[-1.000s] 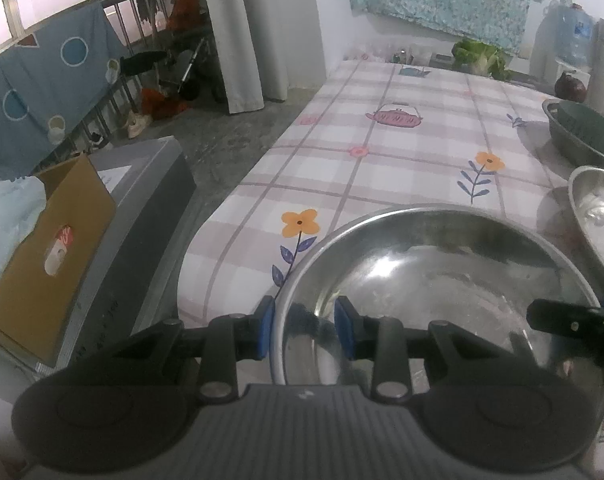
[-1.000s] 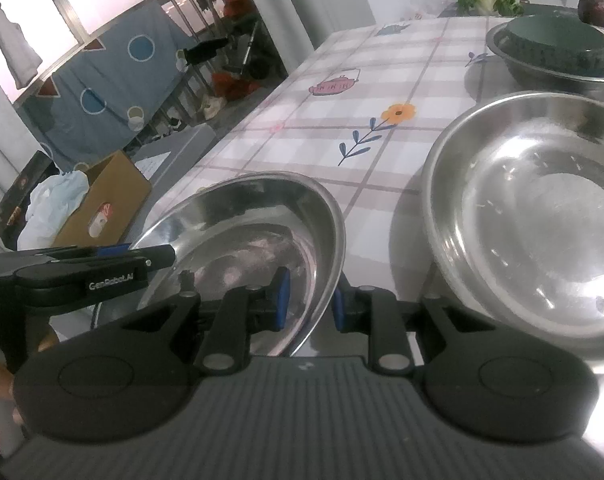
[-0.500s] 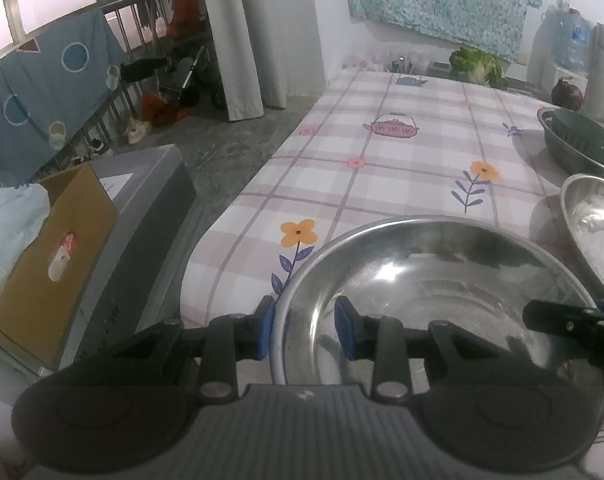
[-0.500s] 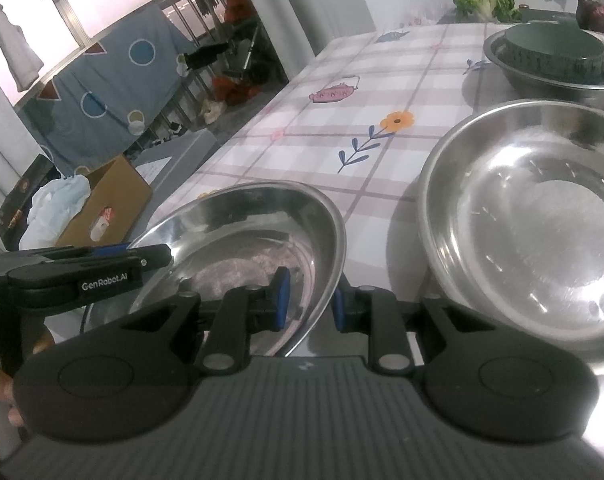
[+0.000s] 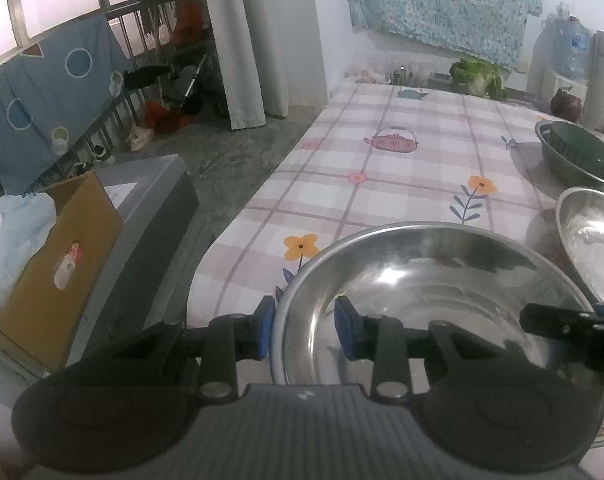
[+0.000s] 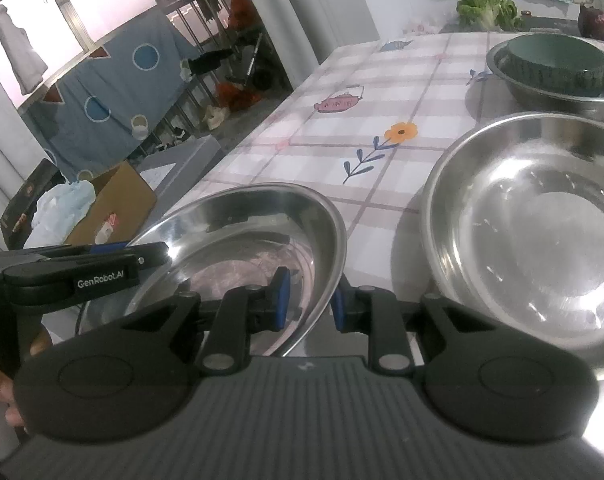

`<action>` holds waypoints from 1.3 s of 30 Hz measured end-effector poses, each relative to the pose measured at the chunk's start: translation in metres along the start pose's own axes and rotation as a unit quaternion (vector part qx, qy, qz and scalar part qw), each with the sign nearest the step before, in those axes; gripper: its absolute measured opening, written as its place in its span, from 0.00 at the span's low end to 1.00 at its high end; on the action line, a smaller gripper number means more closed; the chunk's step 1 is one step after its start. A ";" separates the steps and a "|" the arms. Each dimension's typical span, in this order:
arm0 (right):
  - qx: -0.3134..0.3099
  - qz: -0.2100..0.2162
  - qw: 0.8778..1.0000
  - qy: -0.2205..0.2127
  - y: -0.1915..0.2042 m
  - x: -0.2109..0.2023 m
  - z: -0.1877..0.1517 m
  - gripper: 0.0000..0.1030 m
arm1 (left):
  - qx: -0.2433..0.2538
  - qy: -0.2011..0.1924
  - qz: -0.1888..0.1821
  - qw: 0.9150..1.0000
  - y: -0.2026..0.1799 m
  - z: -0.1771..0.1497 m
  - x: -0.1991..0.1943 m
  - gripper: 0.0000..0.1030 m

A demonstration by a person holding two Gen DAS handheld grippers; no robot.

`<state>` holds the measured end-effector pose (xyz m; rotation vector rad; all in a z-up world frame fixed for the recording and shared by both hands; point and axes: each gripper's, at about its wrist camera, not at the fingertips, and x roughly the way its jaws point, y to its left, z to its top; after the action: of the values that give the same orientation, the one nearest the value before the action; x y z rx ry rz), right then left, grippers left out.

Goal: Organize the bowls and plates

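So both grippers are on the same steel bowl [image 5: 441,288] right now. The left gripper [image 5: 303,326] has its jaws nearly closed over the bowl's left rim, 1 pad outside and 1 inside. The right gripper [image 6: 309,300] pinches the opposite rim the same way, jaws even narrower. Whether the bowl's base sits on the desk [image 5: 381,176] or hangs just clear of it, I can't tell.

My read: this is the carry step, with the bowl about to get nested. Just past the right jaws, off to their right, sits a bigger steel bowl [image 6: 541,232], empty. Further ahead is another steel bowl [image 6: 549,96] with a green bowl [image 6: 557,62] already in it. So the next move probably calls for both hands lifting level together, swinging right and lowering into the big one without clanking rims.

Edges: the desk edge runs right beside the left jaws, and beyond it there's a drop toward a cardboard box [image 5: 58,256]. Ahead of both jaws the checked cloth is wide open, plenty of room.
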<state>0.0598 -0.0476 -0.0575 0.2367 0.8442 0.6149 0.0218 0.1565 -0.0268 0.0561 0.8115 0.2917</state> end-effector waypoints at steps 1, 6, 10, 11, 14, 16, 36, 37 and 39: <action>0.000 0.000 1.000 -0.001 0.000 -0.001 0.000 0.21 | 0.000 -0.001 0.000 1.000 0.000 0.001 -0.001 0.33; 0.000 0.000 1.000 -0.009 -0.001 -0.006 -0.001 0.21 | 0.004 -0.009 -0.002 1.000 -0.001 0.005 -0.005 0.33; 0.002 -0.001 1.000 -0.016 -0.002 -0.012 -0.002 0.21 | 0.007 -0.019 -0.007 1.000 -0.003 0.011 -0.009 0.33; 0.002 -0.002 1.000 -0.019 -0.002 -0.014 -0.002 0.21 | 0.008 -0.022 -0.009 1.000 -0.003 0.012 -0.011 0.33; 0.004 -0.005 1.000 -0.029 -0.003 -0.021 0.001 0.21 | 0.013 -0.031 -0.014 0.999 -0.006 0.017 -0.015 0.33; 0.006 -0.008 0.999 -0.036 -0.003 -0.026 0.003 0.21 | 0.016 -0.037 -0.018 0.999 -0.009 0.021 -0.017 0.33; 0.057 -0.048 0.994 -0.081 -0.040 -0.062 0.006 0.21 | 0.057 -0.056 -0.065 0.995 -0.057 0.040 -0.019 0.33; 0.060 -0.049 0.994 -0.083 -0.040 -0.064 0.005 0.21 | 0.058 -0.056 -0.067 0.994 -0.059 0.041 -0.020 0.33; 0.063 -0.053 0.993 -0.085 -0.043 -0.066 0.005 0.21 | 0.060 -0.057 -0.070 0.994 -0.063 0.041 -0.021 0.33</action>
<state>0.0481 -0.1215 -0.0316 0.3522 0.7267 0.4362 0.0532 0.0927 0.0061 0.1273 0.7146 0.1049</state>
